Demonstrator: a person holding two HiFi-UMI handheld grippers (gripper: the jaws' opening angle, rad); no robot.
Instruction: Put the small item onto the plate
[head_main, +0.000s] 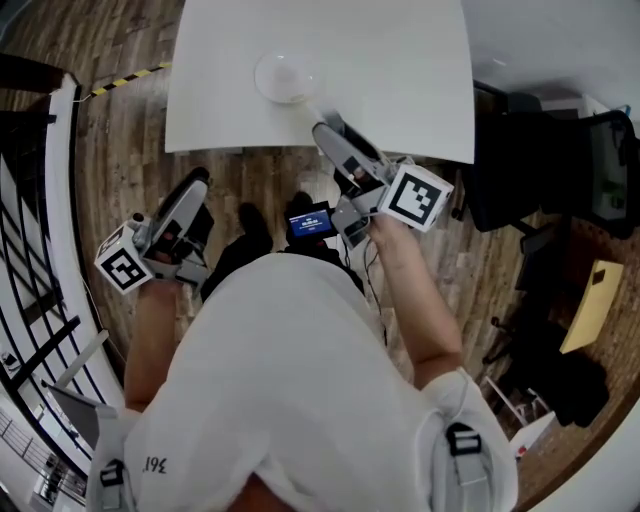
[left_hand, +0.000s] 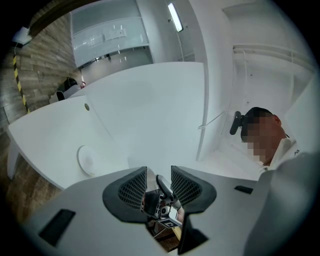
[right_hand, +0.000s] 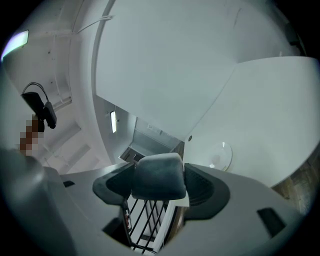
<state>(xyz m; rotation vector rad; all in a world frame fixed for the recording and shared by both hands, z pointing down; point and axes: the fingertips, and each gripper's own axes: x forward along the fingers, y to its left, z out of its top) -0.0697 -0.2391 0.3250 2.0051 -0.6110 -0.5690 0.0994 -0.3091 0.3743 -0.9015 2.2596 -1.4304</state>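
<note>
Looks like an open office or a workplace test room rather than a home. Has a wood-plank floor (head_main: 120, 170) marked with a strip of yellow-and-black hazard tape (head_main: 125, 80). Holds a big white table (head_main: 400, 110) with rounded corners, the meeting-room kind. Keeps a black office chair (head_main: 610, 160) on the right, near dark gear on the floor, too dim to tell apart. Runs up against a black metal railing (head_main: 30, 290) along the left. Shows, in the left gripper view, plain white walls, a glass-fronted partition (left_hand: 107, 35) at the far end and a long strip light (left_hand: 175, 17) on the ceiling.
</note>
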